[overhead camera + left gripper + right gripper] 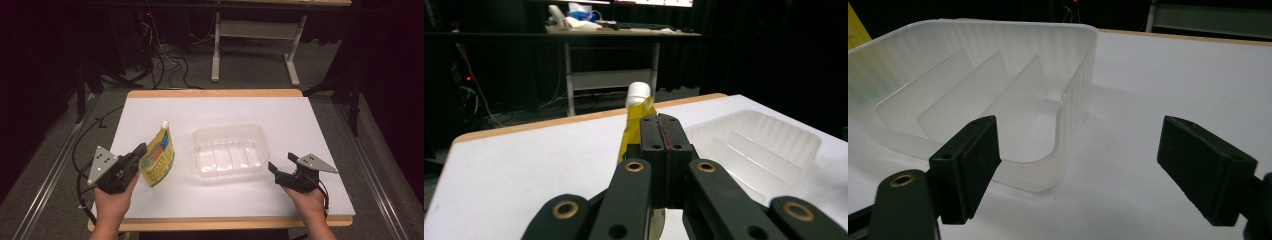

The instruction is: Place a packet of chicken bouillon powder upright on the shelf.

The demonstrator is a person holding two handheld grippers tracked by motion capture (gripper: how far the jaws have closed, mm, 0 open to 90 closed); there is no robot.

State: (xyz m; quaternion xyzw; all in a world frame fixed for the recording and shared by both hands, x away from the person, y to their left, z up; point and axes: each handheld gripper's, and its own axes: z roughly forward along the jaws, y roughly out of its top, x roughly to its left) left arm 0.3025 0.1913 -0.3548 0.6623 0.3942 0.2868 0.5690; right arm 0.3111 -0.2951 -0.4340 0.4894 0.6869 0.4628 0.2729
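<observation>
Left fingers (663, 131) pinch pouch (157, 156); clear tray (230, 150) just beside.

Rectangular table with white top and light wood edge (310, 120), clear ribbed plastic tray with inner dividers (260, 145) just at 3 o'clock of centre, yellow printed spouted pouch with white cap (159, 160) near 8 o'clock, apart from tray

The white table (300, 120) lies bare along its far edge and right side, so there is open passage there. Mid-table, the clear plastic tray (230, 150) (ribbed inside) blocks the centre. Just left of it stands an upright yellow pouch (159, 157), leaving a narrow gap between them.
</observation>
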